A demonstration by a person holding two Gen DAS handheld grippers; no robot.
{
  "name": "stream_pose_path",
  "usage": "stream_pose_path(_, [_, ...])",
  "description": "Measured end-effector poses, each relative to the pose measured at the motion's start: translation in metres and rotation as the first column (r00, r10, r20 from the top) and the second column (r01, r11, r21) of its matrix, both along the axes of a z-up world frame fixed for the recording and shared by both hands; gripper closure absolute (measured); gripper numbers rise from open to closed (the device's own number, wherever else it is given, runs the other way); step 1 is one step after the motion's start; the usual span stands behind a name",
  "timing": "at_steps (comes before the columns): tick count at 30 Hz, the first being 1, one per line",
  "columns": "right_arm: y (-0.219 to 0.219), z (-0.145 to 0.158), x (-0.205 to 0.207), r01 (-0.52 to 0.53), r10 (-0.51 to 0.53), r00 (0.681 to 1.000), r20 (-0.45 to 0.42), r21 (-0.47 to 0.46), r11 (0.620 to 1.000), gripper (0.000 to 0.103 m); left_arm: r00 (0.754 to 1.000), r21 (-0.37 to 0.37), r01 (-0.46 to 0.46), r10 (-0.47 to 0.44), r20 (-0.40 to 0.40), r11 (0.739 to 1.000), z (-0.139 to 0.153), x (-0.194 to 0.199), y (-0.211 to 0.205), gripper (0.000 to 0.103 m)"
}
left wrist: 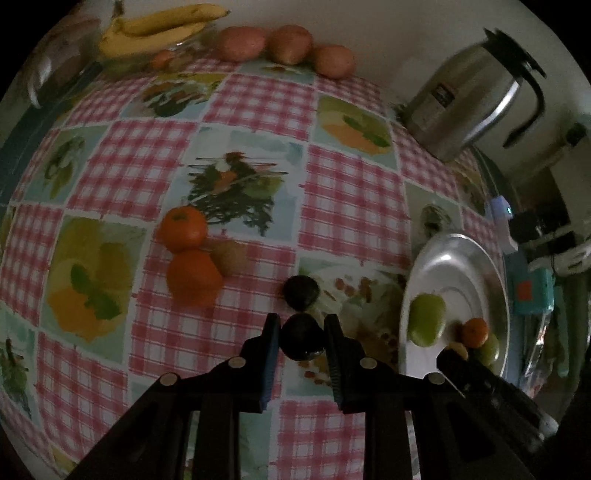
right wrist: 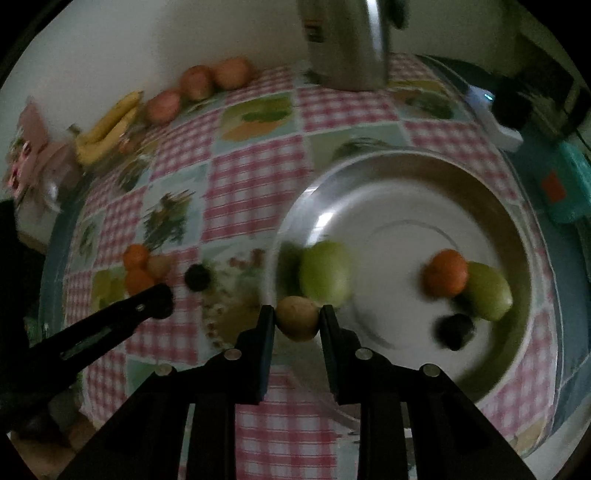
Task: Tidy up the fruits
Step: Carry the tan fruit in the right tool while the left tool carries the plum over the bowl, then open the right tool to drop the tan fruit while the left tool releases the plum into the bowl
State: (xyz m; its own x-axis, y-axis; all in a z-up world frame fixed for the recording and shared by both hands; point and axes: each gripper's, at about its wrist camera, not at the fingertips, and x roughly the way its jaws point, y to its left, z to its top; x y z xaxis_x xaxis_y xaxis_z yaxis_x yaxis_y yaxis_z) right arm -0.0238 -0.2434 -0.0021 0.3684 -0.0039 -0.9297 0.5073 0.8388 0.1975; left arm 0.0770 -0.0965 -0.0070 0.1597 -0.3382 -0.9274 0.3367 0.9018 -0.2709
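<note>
My left gripper [left wrist: 301, 338] is shut on a dark round fruit [left wrist: 302, 338] just above the checked tablecloth. A second dark fruit [left wrist: 301, 291] lies right beyond it. Two oranges [left wrist: 183, 228] [left wrist: 192, 275] and a brown kiwi [left wrist: 231, 256] lie to the left. My right gripper [right wrist: 297, 319] is shut on a brown kiwi [right wrist: 297, 318] at the near rim of the steel plate [right wrist: 406, 166]. In the plate lie a green fruit [right wrist: 325, 273], an orange [right wrist: 445, 273], another green fruit [right wrist: 487, 291] and a dark fruit [right wrist: 454, 330].
Bananas [left wrist: 155, 31] and three reddish round fruits [left wrist: 242, 42] line the far wall. A steel kettle [left wrist: 465, 99] stands at the back right. The left gripper shows in the right wrist view [right wrist: 110, 321]. A teal box [right wrist: 570, 188] sits past the table's right edge.
</note>
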Motion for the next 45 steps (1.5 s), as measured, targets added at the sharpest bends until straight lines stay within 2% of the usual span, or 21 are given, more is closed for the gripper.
stream_pose_path(8, [-0.035, -0.007, -0.022, 0.109, -0.109, 0.994, -0.028, 0.002, 0.994, 0.077, 0.992, 0.014, 0.12, -0.121, 0.03, 0.993, 0.008, -0.027, -0.038, 0.077])
stream_pose_path(16, [-0.059, -0.014, -0.037, 0.169, -0.168, 0.985, -0.042, 0.033, 0.985, 0.077, 0.969, 0.026, 0.243, -0.244, 0.043, 0.97, 0.006, -0.058, -0.074, 0.077])
stream_pose_path(21, [-0.066, -0.017, -0.043, 0.195, -0.192, 0.98, -0.058, 0.048, 0.98, 0.077, 0.958, 0.032, 0.283, -0.284, 0.036, 0.958, 0.002, -0.068, -0.088, 0.077])
stream_pose_path(27, [-0.069, -0.023, -0.046, 0.214, -0.209, 0.975, -0.078, 0.062, 0.975, 0.077, 0.952, 0.045, 0.302, -0.303, 0.03, 0.952, -0.002, -0.075, -0.094, 0.077])
stream_pose_path(45, [-0.07, -0.024, -0.047, 0.233, -0.226, 0.972, -0.069, 0.102, 0.967, 0.077, 0.957, 0.034, 0.289, -0.29, 0.006, 0.957, -0.005, -0.07, -0.091, 0.074])
